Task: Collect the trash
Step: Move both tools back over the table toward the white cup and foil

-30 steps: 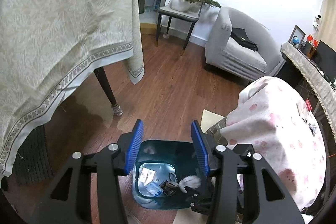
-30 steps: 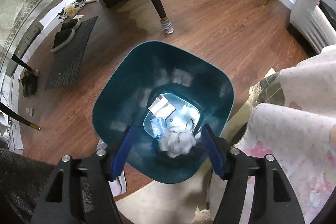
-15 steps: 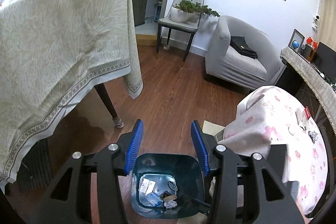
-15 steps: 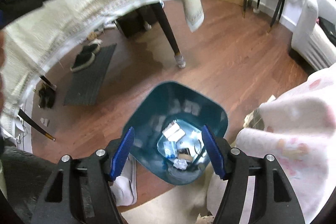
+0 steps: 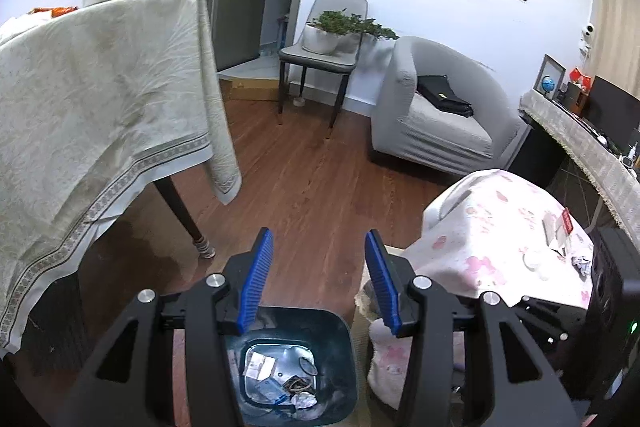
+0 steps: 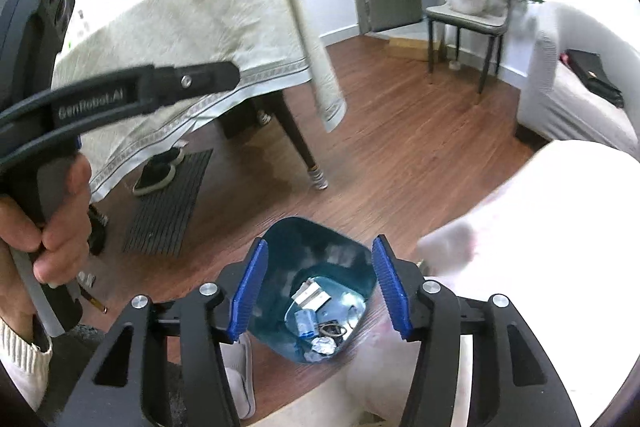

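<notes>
A dark teal trash bin (image 5: 340,355) stands on the wood floor below both grippers; it also shows in the right wrist view (image 6: 296,251). Inside lie white paper scraps (image 6: 312,293), a blue packet (image 6: 304,323) and a crumpled white wad (image 6: 322,347). My left gripper (image 5: 318,283) is open and empty, high above the bin. My right gripper (image 6: 318,287) is open and empty, also well above the bin. More small trash, a crumpled wad (image 5: 582,263) and paper pieces (image 5: 558,231), lies on the pink floral table (image 5: 500,227) at right.
A table with a cream cloth (image 5: 100,115) and dark leg (image 5: 184,215) stands left. A grey armchair (image 5: 440,119) and a chair with a plant (image 5: 324,47) stand at the back. A mat with slippers (image 6: 168,195) lies on the floor. The left handle (image 6: 60,107) crosses the right wrist view.
Both grippers have risen well above the bin and tilted up toward the room. The white wad that was between the right fingers now lies in the bin.
</notes>
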`<state>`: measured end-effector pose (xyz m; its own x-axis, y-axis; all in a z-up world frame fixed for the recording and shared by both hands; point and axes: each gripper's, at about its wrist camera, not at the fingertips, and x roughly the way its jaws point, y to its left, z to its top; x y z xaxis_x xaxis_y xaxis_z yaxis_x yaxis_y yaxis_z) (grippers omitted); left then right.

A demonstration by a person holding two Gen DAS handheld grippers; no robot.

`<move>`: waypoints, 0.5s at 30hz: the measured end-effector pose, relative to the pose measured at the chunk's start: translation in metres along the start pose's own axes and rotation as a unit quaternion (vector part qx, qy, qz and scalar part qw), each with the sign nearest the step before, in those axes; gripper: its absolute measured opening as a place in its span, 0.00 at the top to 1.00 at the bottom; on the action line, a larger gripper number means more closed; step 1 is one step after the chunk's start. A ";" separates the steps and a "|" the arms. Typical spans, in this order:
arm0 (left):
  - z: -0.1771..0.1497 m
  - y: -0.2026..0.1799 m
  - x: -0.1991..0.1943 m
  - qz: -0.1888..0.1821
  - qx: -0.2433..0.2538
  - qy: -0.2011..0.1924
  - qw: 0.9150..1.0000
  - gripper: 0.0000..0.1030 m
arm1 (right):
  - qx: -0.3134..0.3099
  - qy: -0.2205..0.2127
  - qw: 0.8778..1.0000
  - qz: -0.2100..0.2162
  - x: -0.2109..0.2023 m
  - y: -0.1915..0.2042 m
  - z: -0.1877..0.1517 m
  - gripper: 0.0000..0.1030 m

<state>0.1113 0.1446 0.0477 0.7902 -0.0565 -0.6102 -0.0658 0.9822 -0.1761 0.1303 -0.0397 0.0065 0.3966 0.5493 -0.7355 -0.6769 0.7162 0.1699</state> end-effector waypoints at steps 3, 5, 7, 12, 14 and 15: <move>0.002 -0.016 0.000 -0.007 0.010 -0.005 1.000 0.50 | 0.008 -0.008 1.000 -0.010 -0.013 -0.014 -0.003 0.49; 0.002 -0.022 0.004 -0.012 0.012 -0.004 1.000 0.49 | 0.012 -0.012 1.000 -0.016 -0.019 -0.022 -0.005 0.50; 0.001 -0.032 0.007 -0.018 0.015 -0.002 1.000 0.49 | 0.015 -0.015 1.000 -0.022 -0.025 -0.029 -0.009 0.50; 0.000 -0.060 0.016 -0.036 0.025 0.004 0.999 0.50 | 0.022 -0.019 0.999 -0.044 -0.042 -0.051 -0.020 0.50; 0.000 -0.072 0.020 -0.041 0.033 0.005 0.999 0.50 | 0.028 -0.023 0.998 -0.051 -0.049 -0.062 -0.025 0.50; 0.000 -0.077 0.022 -0.045 0.035 0.007 0.998 0.49 | 0.032 -0.027 0.997 -0.057 -0.055 -0.068 -0.027 0.50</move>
<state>0.1336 0.0678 0.0477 0.7820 -0.1480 -0.6054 0.0485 0.9829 -0.1776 0.1378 -0.1299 0.0174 0.5025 0.4832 -0.7169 -0.5850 0.8006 0.1296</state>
